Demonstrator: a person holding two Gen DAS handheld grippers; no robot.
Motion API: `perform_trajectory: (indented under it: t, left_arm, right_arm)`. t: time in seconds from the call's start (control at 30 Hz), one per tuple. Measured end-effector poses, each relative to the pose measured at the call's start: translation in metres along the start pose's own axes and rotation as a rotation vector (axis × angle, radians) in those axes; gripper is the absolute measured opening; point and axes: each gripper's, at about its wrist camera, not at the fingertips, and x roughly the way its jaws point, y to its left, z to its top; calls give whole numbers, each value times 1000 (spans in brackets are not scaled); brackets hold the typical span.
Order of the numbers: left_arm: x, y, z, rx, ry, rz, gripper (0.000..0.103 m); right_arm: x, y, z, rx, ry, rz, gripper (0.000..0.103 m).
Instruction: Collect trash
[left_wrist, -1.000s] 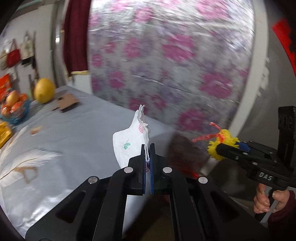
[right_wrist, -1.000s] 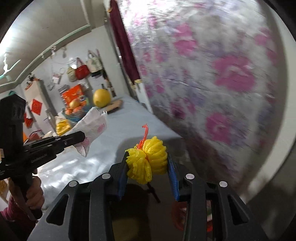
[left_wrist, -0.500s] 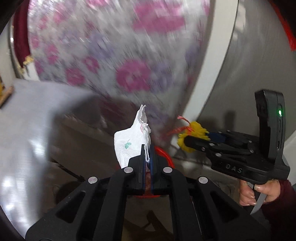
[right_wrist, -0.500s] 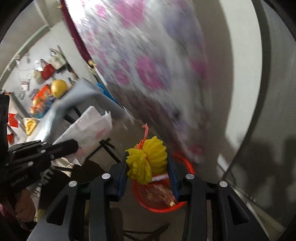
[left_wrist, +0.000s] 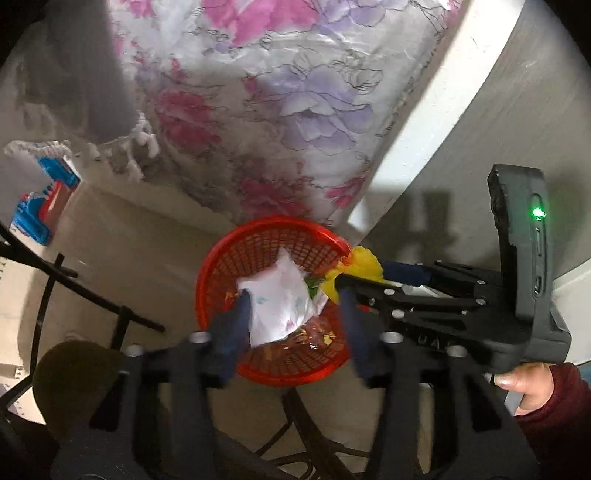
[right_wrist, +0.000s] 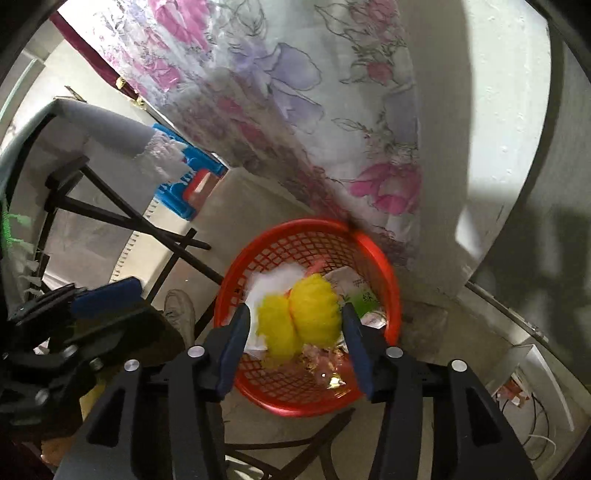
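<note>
Left wrist view: both grippers, left (left_wrist: 295, 325) and right (right_wrist: 295, 332), hang spread wide over the red basket (left_wrist: 221, 266), so the tissue (left_wrist: 277, 306) and yellow pompom (right_wrist: 299, 314) drop in.

Both your wrist cameras look steeply down, close above one shared thing — the red basket (left_wrist: 221, 266) (right_wrist: 384, 266).

Pale floor (right_wrist: 258, 206) — red mesh basket (right_wrist: 384, 273) stands on it, blue-red crate (right_wrist: 184, 177) behind.
</note>
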Motion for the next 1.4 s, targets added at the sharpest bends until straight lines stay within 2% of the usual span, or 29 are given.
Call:
perform_trajectory:
  t: [0.07,0.37,0.7,0.83,0.97,1.17,1.4]
  left_arm:
    - [-4,0,-2,8,-13,30,67]
    - [-15,5,-22,-32,5,66,73]
    - [-20,3,-48,-15,15,133,74]
    - [-28,-2,-56,-6,9,157,74]
    - [-47,-11,-61,13,-22,170,78]
    - [-79,-20,-66,21,-88,205,84]
    - [-99,-27,-72,31,-140,244,85]
  right_arm:
    - [-5,3,-2,-15,-5,-1,52]
    - [-29,5,-3,-42,-21,-30,54]
    - [-55,12,-29,-143,19,-173,59]
    - [-73,18,-39,-166,30,-190,63]
    - [-94,32,-47,-194,19,-198,75]
    - [-118,56,-51,-272,0,-216,86]
    - [-134,67,-56,-317,-3,-255,88]
